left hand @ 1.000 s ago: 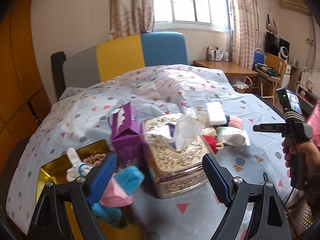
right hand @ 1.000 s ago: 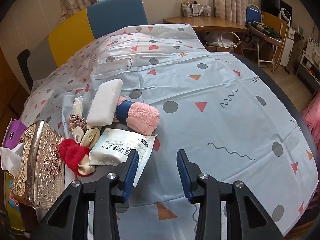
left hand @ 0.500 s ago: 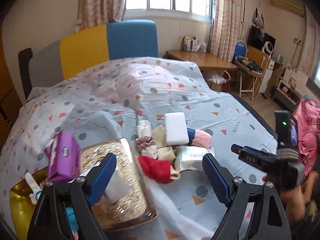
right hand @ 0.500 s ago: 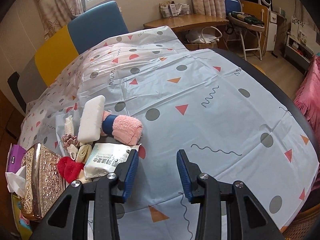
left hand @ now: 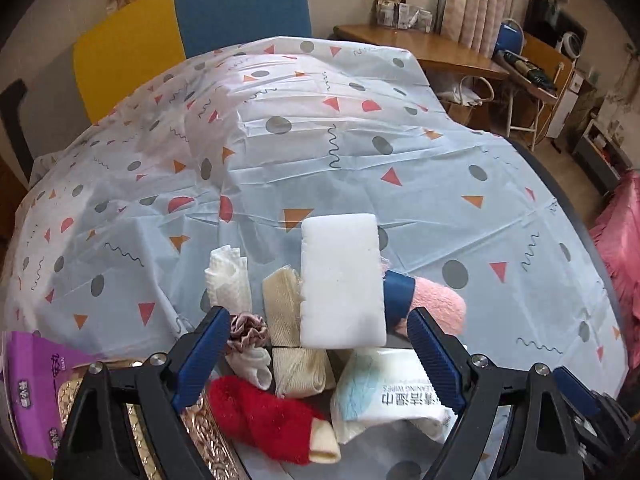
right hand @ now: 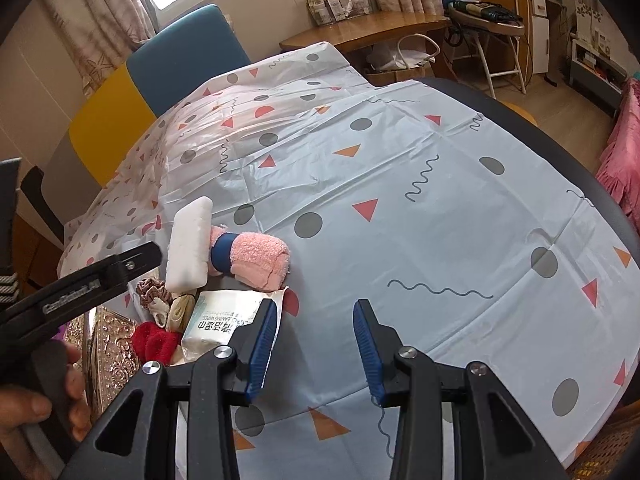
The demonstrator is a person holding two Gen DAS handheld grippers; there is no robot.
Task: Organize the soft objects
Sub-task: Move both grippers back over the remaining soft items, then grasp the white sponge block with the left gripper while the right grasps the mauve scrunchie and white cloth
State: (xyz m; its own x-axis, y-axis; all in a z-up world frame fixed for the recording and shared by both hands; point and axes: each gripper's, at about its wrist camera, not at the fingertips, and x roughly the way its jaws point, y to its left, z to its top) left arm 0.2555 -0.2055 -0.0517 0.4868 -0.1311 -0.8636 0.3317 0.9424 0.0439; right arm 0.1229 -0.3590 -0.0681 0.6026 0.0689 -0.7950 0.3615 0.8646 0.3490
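Observation:
A pile of soft things lies on the patterned tablecloth (left hand: 360, 168): a white sponge block (left hand: 340, 280), a pink towel roll with a blue band (left hand: 436, 304), beige cloth rolls (left hand: 286, 304), a white cloth (left hand: 228, 276), a scrunchie (left hand: 246, 330), a red sock (left hand: 260, 416) and a wipes pack (left hand: 392, 392). My left gripper (left hand: 316, 356) is open and empty, just above the pile. My right gripper (right hand: 316, 344) is open and empty, right of the wipes pack (right hand: 220, 320) and below the pink towel roll (right hand: 256, 260).
An embossed metal tissue box (right hand: 108, 352) and a purple packet (left hand: 34, 384) stand at the pile's left. A yellow and blue chair back (left hand: 192, 28) is behind the table. A wooden desk (right hand: 368, 28) and a pink fabric (right hand: 620, 140) lie to the right.
My left gripper has swung right and forward from the tissue box and gold tin to above the soft pile. My right gripper has drifted slightly right and back; both stay open.

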